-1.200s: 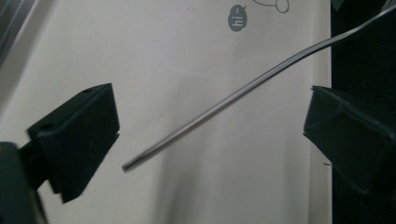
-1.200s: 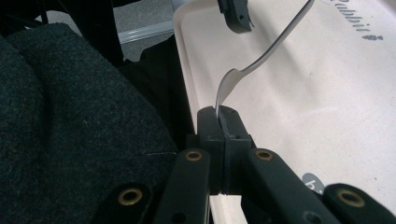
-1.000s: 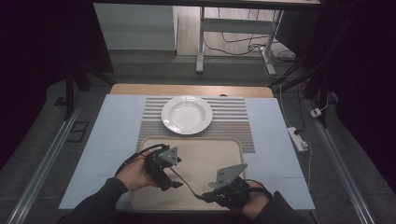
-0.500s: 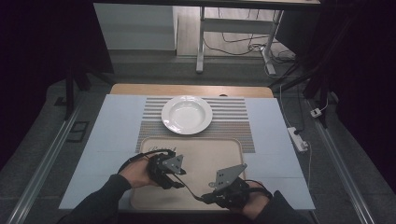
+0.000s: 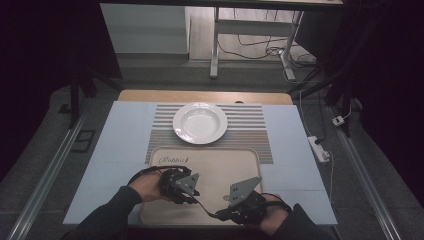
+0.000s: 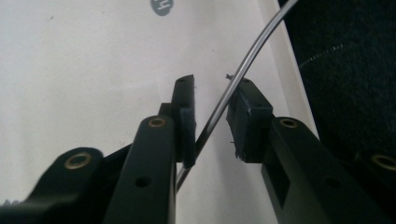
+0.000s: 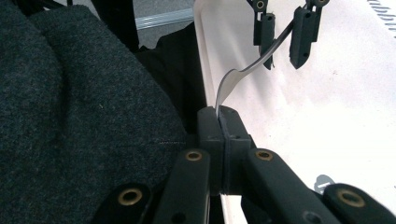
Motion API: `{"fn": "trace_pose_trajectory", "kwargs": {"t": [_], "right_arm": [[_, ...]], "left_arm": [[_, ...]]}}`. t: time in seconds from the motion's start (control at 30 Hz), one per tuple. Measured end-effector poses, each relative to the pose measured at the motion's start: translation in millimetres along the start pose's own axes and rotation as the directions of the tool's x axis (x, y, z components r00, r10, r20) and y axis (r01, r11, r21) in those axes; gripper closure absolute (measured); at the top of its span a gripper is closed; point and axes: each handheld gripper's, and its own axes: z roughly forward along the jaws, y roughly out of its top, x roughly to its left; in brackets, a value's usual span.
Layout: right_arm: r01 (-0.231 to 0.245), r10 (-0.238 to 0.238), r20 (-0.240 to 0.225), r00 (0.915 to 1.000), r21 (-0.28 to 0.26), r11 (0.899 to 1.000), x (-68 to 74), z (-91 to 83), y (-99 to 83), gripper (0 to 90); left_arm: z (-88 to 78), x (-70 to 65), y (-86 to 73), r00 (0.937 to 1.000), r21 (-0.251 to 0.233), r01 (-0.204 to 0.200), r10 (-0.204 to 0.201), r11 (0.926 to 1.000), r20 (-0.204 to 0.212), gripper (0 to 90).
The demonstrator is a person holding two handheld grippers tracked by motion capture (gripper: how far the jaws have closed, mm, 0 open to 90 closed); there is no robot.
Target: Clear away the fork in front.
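A thin metal utensil [image 7: 233, 77] spans the gap between my two grippers, low over a beige tray [image 5: 215, 157]. My right gripper [image 7: 219, 114] is shut on its broad end, near the tray's front edge. The slim handle [image 6: 252, 51] runs between the jaws of my left gripper [image 6: 215, 88], which stand open around it with a gap on each side. In the high view the left gripper [image 5: 182, 187] is at the tray's front left and the right gripper [image 5: 235, 210] at its front middle. Whether the utensil is a spoon or a fork I cannot tell.
A white deep plate [image 5: 200, 122] sits on a striped mat [image 5: 250, 127] just beyond the tray. A pale blue cover [image 5: 120, 145] lies over the table. A white power strip [image 5: 318, 148] lies off the right edge. Dark sleeves come in from the bottom.
My left gripper has shifted right and toward the near edge, closing in on the right gripper until its jaws stand around the utensil's handle. The right gripper has stayed put.
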Motion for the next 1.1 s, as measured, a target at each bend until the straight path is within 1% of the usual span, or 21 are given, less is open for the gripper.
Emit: {"fn": "trace_pose_trajectory", "kwargs": {"t": [0.07, 0.13, 0.2, 0.27, 0.33, 0.43, 0.47, 0.5, 0.57, 0.6, 0.7, 0.73, 0.77, 0.8, 0.83, 0.87, 0.9, 0.93, 1.0, 1.03, 1.1], "right_arm": [[0.005, -0.004, -0.008, 1.0, 0.005, 1.0, -0.1, 0.4, 0.1, 89.9], [0.014, -0.014, -0.016, 0.9998, 0.007, 1.0, -0.3, 1.1, -0.1, 89.9], [0.02, -0.02, -0.025, 0.9995, 0.007, 1.0, 0.1, 1.8, -0.4, 89.7], [0.033, -0.032, -0.034, 0.9989, 0.006, 0.999, 0.3, 2.4, -0.8, 89.4], [0.038, -0.038, -0.034, 0.9987, 0.006, 0.999, 0.1, 3.3, -1.4, 88.5], [0.033, -0.033, -0.028, 0.9991, -0.002, 0.999, -2.2, 2.9, -3.0, 85.4], [0.029, -0.029, -0.018, 0.9994, -0.001, 1.0, -3.2, 2.2, -3.7, 84.2], [0.018, -0.018, -0.019, 0.9996, -0.008, 1.0, -4.1, 2.1, -4.5, 83.4], [0.007, -0.008, -0.011, 0.9999, -0.022, 1.0, -6.1, 1.3, -6.1, 81.1], [-0.003, 0.003, -0.004, 1.0, -0.026, 1.0, -6.9, 1.0, -6.6, 79.5], [-0.02, 0.021, 0.027, 0.9994, -0.043, 0.999, -9.6, -1.6, -8.2, 70.9], [-0.025, 0.027, 0.037, 0.999, -0.053, 0.998, -10.9, -2.7, -8.8, 67.3], [-0.036, 0.039, 0.047, 0.9981, -0.063, 0.997, -12.0, -3.7, -9.4, 64.6], [-0.046, 0.05, 0.055, 0.9972, -0.068, 0.997, -13.3, -5.0, -10.1, 62.9], [-0.058, 0.063, 0.067, 0.9957, -0.074, 0.996, -14.2, -6.0, -10.8, 60.5], [-0.066, 0.072, 0.081, 0.9941, -0.077, 0.995, -15.2, -6.8, -11.7, 57.7], [-0.067, 0.074, 0.107, 0.9915, -0.069, 0.995, -15.9, -7.2, -12.5, 53.9], [-0.071, 0.079, 0.134, 0.9879, -0.067, 0.995, -16.5, -7.4, -13.6, 50.4], [-0.09, 0.1, 0.16, 0.9821, -0.073, 0.993, -17.8, -9.1, -16.1, 45.9], [-0.097, 0.108, 0.186, 0.9767, -0.071, 0.993, -18.2, -10.8, -17.2, 43.0], [-0.109, 0.126, 0.229, 0.9652, -0.087, 0.99, -19.6, -13.6, -19.7, 37.0]], "left_arm": [[0.6, -1.2, 0.2, 0.9995, 0.007, -0.03, 0.03, 0.9995, 0.008, 75.0], [1.0, -2.9, 0.6, 0.9975, 0.012, -0.07, 0.069, 0.9975, 0.013, 76.7], [1.3, -4.9, 0.7, 0.9935, 0.016, -0.112, 0.112, 0.9936, 0.023, 78.9], [1.2, -5.8, 1.2, 0.9863, 0.028, -0.161, 0.16, 0.9866, 0.042, 80.9], [1.7, -6.8, 1.6, 0.9811, 0.035, -0.185, 0.183, 0.982, 0.063, 83.0], [3.1, -7.7, 1.7, 0.9746, 0.041, -0.207, 0.202, 0.9775, 0.097, 85.8], [3.7, -7.6, 1.7, 0.9754, 0.038, -0.198, 0.193, 0.9794, 0.106, 86.3], [4.2, -7.3, 1.6, 0.9763, 0.037, -0.19, 0.184, 0.9812, 0.113, 86.4], [4.8, -6.5, 1.0, 0.9797, 0.035, -0.166, 0.16, 0.9856, 0.12, 86.5], [4.7, -6.1, 0.4, 0.9827, 0.028, -0.143, 0.139, 0.9893, 0.123, 86.5], [3.0, -5.0, -1.2, 0.9882, 0.027, -0.095, 0.091, 0.9952, 0.124, 86.5], [2.4, -4.6, -1.9, 0.9908, 0.034, -0.067, 0.062, 0.9972, 0.12, 86.6], [2.0, -4.0, -2.7, 0.9928, 0.037, -0.029, 0.024, 0.9989, 0.118, 86.5], [1.6, -3.2, -3.8, 0.993, 0.036, 0.004, -0.008, 0.9994, 0.118, 86.5], [1.1, -3.0, -5.0, 0.9927, 0.034, 0.024, -0.028, 0.9991, 0.117, 86.5], [0.7, -2.9, -6.0, 0.9936, 0.034, 0.032, -0.036, 0.9989, 0.107, 86.5], [0.3, -2.9, -6.9, 0.9933, 0.037, 0.052, -0.056, 0.9979, 0.102, 86.5], [-0.1, -2.9, -7.6, 0.9921, 0.038, 0.074, -0.077, 0.9965, 0.098, 86.5], [-1.8, -3.3, -9.1, 0.9893, 0.037, 0.11, -0.113, 0.9933, 0.093, 86.5], [-3.0, -3.6, -9.8, 0.9881, 0.037, 0.124, -0.127, 0.9916, 0.086, 86.5], [-5.6, -4.2, -11.2, 0.9821, 0.037, 0.17, -0.172, 0.9848, 0.077, 86.5]]}}
